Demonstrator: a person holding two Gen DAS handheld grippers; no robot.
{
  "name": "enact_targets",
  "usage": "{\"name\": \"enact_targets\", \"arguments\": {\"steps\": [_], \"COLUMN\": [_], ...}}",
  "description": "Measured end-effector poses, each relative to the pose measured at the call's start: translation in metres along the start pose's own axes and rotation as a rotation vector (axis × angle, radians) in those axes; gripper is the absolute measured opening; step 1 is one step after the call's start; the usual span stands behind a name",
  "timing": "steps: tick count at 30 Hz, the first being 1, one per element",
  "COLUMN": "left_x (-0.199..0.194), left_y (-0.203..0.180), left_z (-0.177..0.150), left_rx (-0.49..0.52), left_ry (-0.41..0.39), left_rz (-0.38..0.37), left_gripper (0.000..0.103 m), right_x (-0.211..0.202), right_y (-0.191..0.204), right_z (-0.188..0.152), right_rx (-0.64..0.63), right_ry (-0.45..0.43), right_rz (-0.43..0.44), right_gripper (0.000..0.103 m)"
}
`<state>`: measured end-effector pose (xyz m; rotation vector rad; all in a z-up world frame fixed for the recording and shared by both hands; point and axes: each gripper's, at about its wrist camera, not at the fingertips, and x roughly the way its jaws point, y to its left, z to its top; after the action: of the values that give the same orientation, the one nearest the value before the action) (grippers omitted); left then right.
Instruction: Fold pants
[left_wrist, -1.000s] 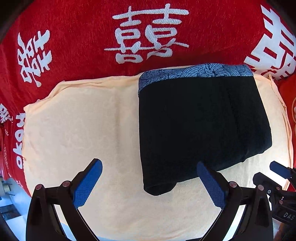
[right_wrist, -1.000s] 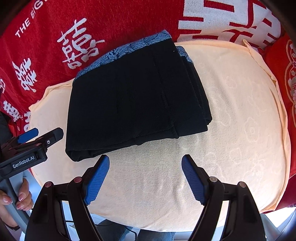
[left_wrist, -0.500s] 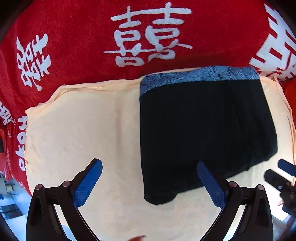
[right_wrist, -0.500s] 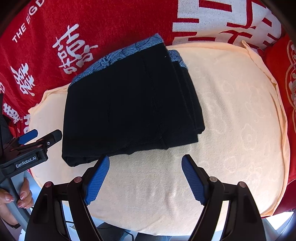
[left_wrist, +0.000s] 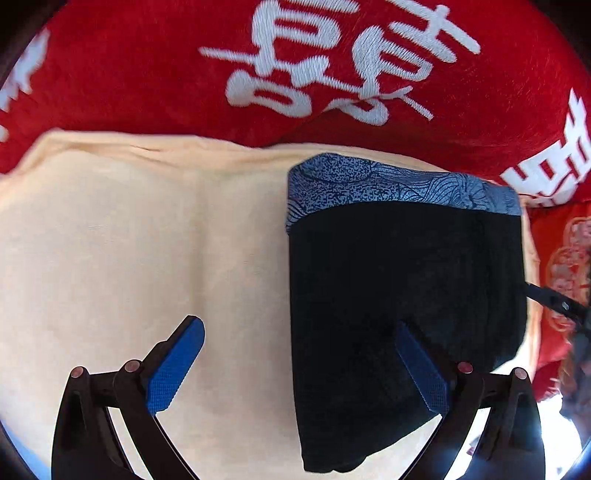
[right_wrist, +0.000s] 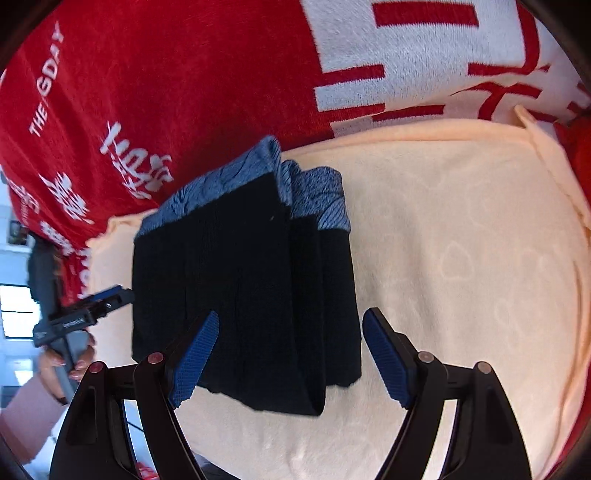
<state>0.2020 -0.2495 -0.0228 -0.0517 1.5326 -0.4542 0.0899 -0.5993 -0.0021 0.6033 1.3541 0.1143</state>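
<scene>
The black pants (left_wrist: 399, 295) lie folded into a compact stack with a blue patterned waistband (left_wrist: 388, 181) at the far end, on a cream towel (left_wrist: 129, 240). My left gripper (left_wrist: 299, 365) is open and empty, hovering over the stack's near left edge. In the right wrist view the pants (right_wrist: 251, 288) show stacked layers on the right side. My right gripper (right_wrist: 291, 354) is open and empty, straddling the stack's near right part. The left gripper also shows in the right wrist view (right_wrist: 92, 310), at the stack's left side, held by a hand.
A red blanket (left_wrist: 147, 74) with white characters lies under and behind the towel. The cream towel (right_wrist: 461, 258) stretches right of the pants. A red patterned cloth (left_wrist: 561, 258) lies at the right edge. The right gripper's finger (left_wrist: 554, 299) pokes in beside the pants.
Both grippers have moved forward and lower over the folded pants. The stack looks larger and nearer in both views. The pants have not been taken hold of.
</scene>
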Motion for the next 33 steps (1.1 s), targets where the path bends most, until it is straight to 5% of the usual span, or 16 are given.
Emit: {"name": "enact_targets", "arguments": {"steps": [6, 11, 14, 20, 22, 33], "left_x": [0.031, 0.048, 0.052, 0.028, 0.016, -0.046], "left_y": [0.008, -0.004, -0.015, -0.036, -0.04, -0.04], "left_z": [0.006, 0.009, 0.01, 0.006, 0.004, -0.063], "left_rx": [0.012, 0.027, 0.022, 0.026, 0.017, -0.003], "left_ry": [0.039, 0.039, 0.022, -0.043, -0.057, -0.052], "left_rz": [-0.201, -0.268, -0.252, -0.204, -0.19, -0.171], "left_gripper": [0.103, 0.103, 0.103, 0.067, 0.06, 0.059], "right_x": [0.037, 0.067, 0.08, 0.072, 0.062, 0.02], "right_y": [-0.035, -0.05, -0.053, -0.049, -0.041, -0.005], "right_z": [0.015, 0.02, 0.026, 0.023, 0.021, -0.034], "right_rx": [0.029, 0.058, 0.121, 0.171, 0.175, 0.191], "right_ry": [0.127, 0.183, 0.196, 0.178, 0.165, 0.178], "right_rz": [0.214, 0.387, 0.44, 0.413, 0.433, 0.545], "right_gripper": [0.083, 0.084, 0.081, 0.043, 0.04, 0.039]}}
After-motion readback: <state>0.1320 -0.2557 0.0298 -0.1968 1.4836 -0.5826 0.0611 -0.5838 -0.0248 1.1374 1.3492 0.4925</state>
